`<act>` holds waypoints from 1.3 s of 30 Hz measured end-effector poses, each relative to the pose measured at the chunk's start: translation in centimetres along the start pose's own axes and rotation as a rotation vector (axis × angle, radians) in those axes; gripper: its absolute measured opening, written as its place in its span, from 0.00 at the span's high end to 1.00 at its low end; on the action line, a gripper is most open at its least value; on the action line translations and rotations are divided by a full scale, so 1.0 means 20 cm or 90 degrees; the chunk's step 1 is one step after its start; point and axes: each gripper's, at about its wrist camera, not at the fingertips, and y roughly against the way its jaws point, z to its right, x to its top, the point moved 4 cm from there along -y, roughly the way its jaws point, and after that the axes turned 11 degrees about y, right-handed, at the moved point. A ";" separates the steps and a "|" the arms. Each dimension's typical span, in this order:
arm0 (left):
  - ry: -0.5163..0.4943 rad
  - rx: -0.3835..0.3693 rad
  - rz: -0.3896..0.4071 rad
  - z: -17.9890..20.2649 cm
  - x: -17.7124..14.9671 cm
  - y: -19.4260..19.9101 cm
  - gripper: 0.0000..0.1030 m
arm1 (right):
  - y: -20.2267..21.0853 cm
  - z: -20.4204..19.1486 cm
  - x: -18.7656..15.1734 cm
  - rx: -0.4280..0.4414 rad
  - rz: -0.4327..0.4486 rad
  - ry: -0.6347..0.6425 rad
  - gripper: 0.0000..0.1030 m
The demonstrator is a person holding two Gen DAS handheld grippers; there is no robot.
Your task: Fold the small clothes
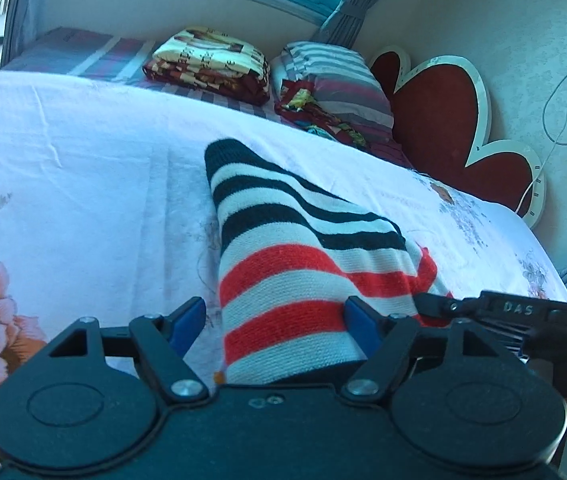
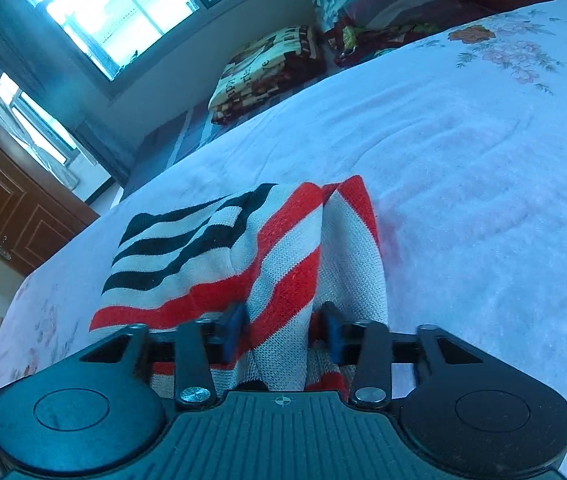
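Knit fabric, striped black/white at the far end and red/white near, is the small garment (image 1: pixel 283 248) being folded; it lies on the white flower-print bedsheet (image 1: pixel 83 184), w/ its near red end lifted up into both grippers.

Left gripper (image 1: pixel 275 320): jaws stand wide. The red-striped end runs between the blue pads; the right pad (image 1: pixel 359 320) touches the cloth edge, the left pad sits clear of it w/ sheet showing in the gap. No real pinch there, so I read it as open around the fabric.

Right gripper (image 2: pixel 283 332): jaws partway in, a bunched fold of the red/white end between the blue pads (image 2: pixel 235 328), cloth looks pressed from both sides. Reads as gripping the garment, tho the view is blurred so the hold may be light.

The right gripper also shows at the edge of the left wrist view, close beside the left one.

Risks, as I judge them:
- Only one side properly held → near edge sags on the left when carried over, fold lands skewed.
- Right pinch is on a gathered wad, not a flat hem; knit could slip out or drag extra layers.
- Loose sheet may wrinkle under a dragged garment.

Folded patterned blanket (image 1: pixel 207 64) and striped pillow (image 1: pixel 335 76) sit well apart at the bed head, no interference.
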 end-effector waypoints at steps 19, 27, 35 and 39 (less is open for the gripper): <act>-0.021 0.002 -0.019 0.06 -0.03 -0.05 0.30 | 0.16 0.03 -0.01 -0.062 0.055 0.027 0.73; -0.023 0.000 -0.002 0.11 0.09 -0.04 0.33 | 0.20 -0.09 0.14 -0.123 0.099 0.125 0.72; -0.021 0.048 -0.010 0.16 0.20 -0.25 0.36 | -0.06 -0.15 0.22 -0.156 0.058 0.180 0.72; -0.004 0.075 -0.027 0.08 0.21 -0.35 0.35 | -0.17 -0.07 0.19 -0.178 0.033 0.193 0.72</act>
